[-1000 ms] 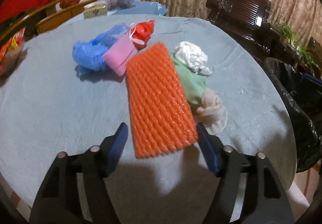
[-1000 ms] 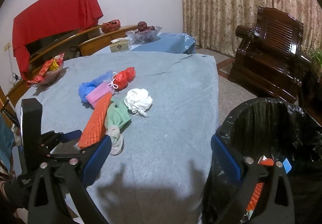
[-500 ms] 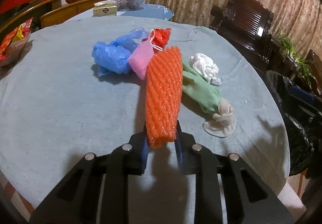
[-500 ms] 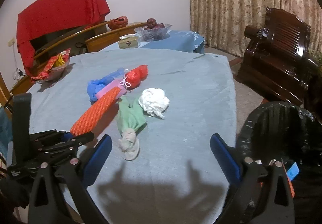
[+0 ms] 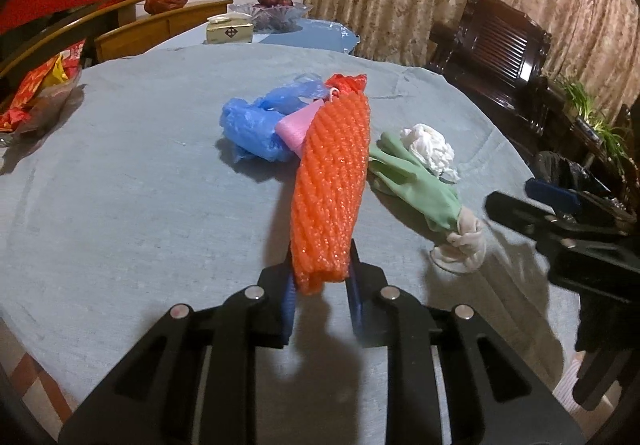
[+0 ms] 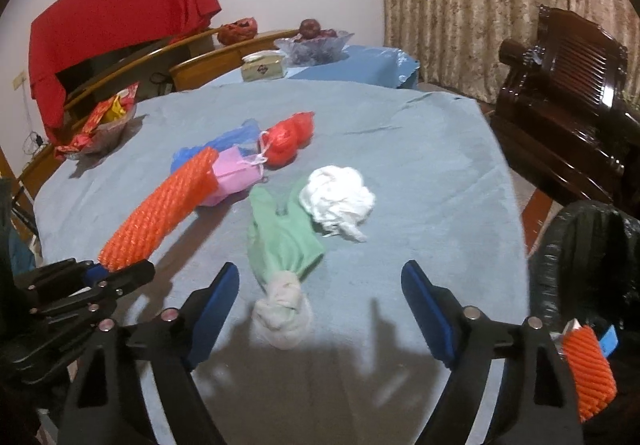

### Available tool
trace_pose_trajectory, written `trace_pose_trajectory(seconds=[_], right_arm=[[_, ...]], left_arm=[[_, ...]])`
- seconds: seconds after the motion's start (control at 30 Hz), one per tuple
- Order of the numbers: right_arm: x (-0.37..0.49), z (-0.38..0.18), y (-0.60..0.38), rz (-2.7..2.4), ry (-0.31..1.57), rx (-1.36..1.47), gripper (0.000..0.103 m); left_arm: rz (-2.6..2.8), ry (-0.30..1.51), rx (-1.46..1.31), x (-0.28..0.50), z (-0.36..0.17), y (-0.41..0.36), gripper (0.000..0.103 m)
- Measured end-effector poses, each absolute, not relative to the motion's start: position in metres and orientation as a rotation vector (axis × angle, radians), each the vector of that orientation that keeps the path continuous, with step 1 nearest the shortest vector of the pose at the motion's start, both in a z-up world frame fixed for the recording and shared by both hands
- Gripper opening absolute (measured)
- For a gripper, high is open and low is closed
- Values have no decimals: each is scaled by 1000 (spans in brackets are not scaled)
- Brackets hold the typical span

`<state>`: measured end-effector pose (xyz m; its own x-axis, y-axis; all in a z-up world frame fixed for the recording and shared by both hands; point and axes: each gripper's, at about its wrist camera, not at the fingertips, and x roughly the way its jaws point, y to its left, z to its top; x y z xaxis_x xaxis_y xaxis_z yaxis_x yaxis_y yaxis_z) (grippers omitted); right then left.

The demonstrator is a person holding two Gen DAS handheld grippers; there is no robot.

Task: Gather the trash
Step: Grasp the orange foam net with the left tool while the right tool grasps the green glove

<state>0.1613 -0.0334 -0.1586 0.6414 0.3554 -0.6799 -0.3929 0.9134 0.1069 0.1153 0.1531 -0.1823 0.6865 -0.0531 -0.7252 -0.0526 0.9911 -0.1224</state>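
The left tool (image 5: 322, 285) is clamped on the near end of the orange foam net (image 5: 332, 185), a light, squashy sleeve lifted off the surface (image 5: 120, 205) beside the green glove (image 6: 280, 233). The right tool (image 6: 316, 301), nothing between its pads, is closing over that limp glove's knotted cuff, probably the best hold.

Left tongs (image 5: 322, 285) now clamped on lifted orange foam net (image 5: 332, 185), right tongs (image 6: 320, 309) closing over green glove (image 6: 280, 233)

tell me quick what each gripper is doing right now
left gripper: shut on the orange foam net.
right gripper: jaws closing, nothing gripped, the green glove between them.
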Motion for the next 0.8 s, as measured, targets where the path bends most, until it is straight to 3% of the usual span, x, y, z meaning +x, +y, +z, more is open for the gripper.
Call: trace_pose_trajectory(seconds=[0.43,0.6,0.8], right_arm=[[183,-191,-3,470,869,-82,53],[187,-194,-2,494,889,-81,34],[182,-186,-10,510,885,-55,29]], left_arm=[[-10,836,-139,115,-187,163,21],[-21,833,-144,115,-186,161,21],[-34,825,-148,115,-182,156,21]])
